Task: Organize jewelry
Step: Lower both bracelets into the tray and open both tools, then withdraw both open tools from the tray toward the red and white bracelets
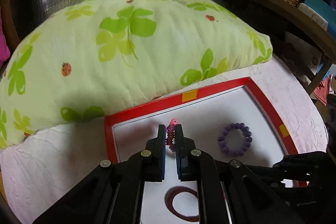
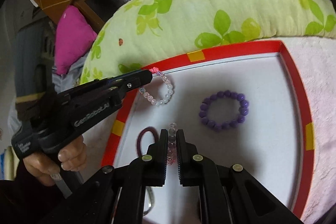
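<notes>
Pale beaded bracelet [image 2: 171, 145] between right jaws.

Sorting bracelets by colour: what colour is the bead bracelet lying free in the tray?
Purple. The bead bracelet lies loose on the tray, clearest in the right wrist view.

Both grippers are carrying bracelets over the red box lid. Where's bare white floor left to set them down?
Most bare floor in the red-rimmed tray: the far right corner beyond the purple bead bracelet, and the strip between it and the right rim. The left side is crowded: left gripper dangling the clear bead bracelet, right gripper holding a pale beaded bracelet, dark hair tie.
</notes>
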### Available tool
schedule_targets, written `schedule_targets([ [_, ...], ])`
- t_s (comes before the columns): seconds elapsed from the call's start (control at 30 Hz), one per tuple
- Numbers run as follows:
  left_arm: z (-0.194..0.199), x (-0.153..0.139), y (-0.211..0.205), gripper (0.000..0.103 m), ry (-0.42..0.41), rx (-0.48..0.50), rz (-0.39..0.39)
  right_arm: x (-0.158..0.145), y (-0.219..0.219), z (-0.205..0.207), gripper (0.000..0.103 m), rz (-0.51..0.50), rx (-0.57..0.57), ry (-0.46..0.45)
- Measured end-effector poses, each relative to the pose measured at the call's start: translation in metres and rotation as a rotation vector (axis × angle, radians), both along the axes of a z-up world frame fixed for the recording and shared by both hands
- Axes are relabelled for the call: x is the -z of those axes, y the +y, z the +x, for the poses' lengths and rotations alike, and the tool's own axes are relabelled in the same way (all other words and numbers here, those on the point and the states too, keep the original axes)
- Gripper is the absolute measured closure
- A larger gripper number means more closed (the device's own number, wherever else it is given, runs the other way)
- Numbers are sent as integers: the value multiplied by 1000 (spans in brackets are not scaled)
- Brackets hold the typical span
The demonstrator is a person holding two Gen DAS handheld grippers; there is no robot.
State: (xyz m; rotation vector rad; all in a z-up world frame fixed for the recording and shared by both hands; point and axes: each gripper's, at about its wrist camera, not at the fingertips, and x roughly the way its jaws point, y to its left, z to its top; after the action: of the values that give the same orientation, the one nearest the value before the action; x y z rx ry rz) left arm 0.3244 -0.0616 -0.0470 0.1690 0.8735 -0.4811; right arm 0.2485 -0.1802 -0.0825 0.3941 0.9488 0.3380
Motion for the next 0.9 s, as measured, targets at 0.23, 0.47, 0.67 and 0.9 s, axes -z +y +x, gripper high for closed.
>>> schedule_targets([
  [0.23,5,10,4,88,51,-40,19,0,-10,1,87,-29,50,17],
  [0.47,-33,-21,31,69,-10,-90,-11,-21,-36,-13,87,-24,101,-34],
  [0.67,-114,-45,65,57,-84,-153,-28,-33,-39,-37,86,-41,80,-52],
  [0.9,-208,-48,107,54,-104,-220,-4,-54,-46,-109,86,-91,91,-112],
])
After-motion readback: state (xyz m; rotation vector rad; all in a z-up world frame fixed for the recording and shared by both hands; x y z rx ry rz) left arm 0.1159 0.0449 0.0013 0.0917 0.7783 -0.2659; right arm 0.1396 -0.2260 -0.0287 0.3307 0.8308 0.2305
